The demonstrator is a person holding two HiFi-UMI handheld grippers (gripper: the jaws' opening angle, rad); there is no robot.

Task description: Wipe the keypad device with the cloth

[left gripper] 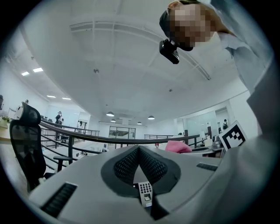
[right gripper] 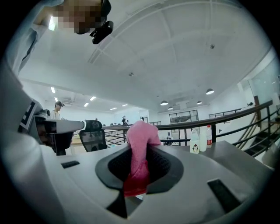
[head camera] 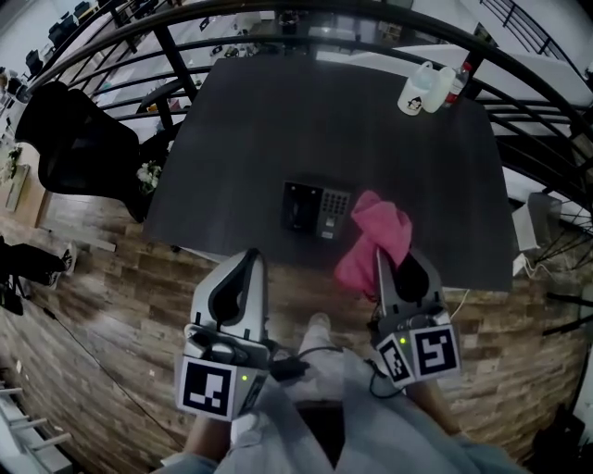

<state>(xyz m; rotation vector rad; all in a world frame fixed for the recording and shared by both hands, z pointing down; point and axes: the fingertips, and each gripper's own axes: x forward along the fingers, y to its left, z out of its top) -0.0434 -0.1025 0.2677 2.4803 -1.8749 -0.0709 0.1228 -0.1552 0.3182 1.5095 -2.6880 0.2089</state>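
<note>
The keypad device, black with a grey keypad on its right half, lies flat near the front middle of the dark table. My right gripper is shut on the pink cloth, which bunches up just right of the device and hangs over the table's front edge. In the right gripper view the pink cloth fills the gap between the jaws. My left gripper is shut and holds nothing, in front of the table edge, left of the device. The keypad device shows small below its closed tips.
A white jug and a bottle stand at the table's back right corner. A black office chair sits to the left. A curved black railing runs behind the table. Wooden floor lies below me.
</note>
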